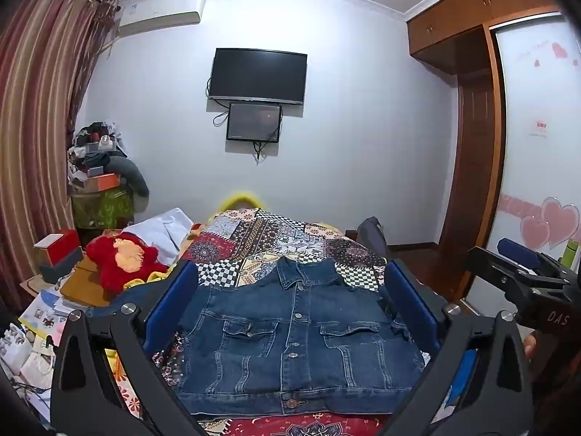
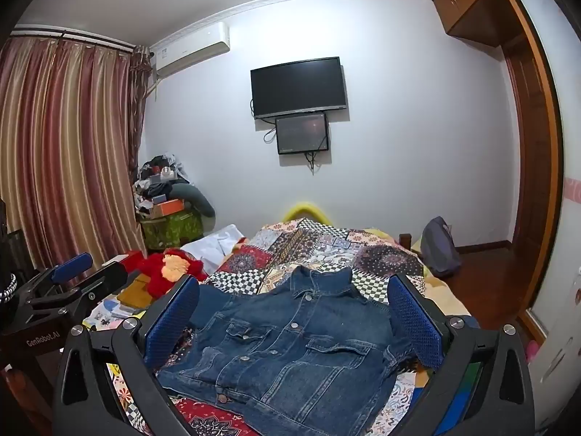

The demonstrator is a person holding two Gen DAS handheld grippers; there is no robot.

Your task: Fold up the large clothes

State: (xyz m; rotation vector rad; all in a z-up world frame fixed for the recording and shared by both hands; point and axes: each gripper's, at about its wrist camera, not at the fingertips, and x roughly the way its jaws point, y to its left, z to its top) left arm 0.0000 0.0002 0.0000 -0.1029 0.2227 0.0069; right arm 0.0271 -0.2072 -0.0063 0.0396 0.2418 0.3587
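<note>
A dark blue denim jacket [image 1: 294, 341] lies flat, front up and buttoned, collar away from me, on the patchwork bedspread [image 1: 276, 236]. It also shows in the right wrist view [image 2: 290, 356]. Its sleeves look tucked out of sight. My left gripper [image 1: 290, 312] is open and empty, its blue pads [image 1: 170, 305] wide apart above the jacket's sides. My right gripper [image 2: 294, 323] is open and empty too, held above the jacket. The right gripper also shows at the right edge of the left wrist view [image 1: 523, 272].
A red plush toy [image 1: 123, 265], boxes and papers [image 1: 40, 319] crowd the left side of the bed. A cluttered pile [image 1: 98, 160] stands by the curtain. A wardrobe [image 1: 483, 145] and wooden floor lie to the right. A grey bag [image 2: 439, 247] sits at the bed's far right.
</note>
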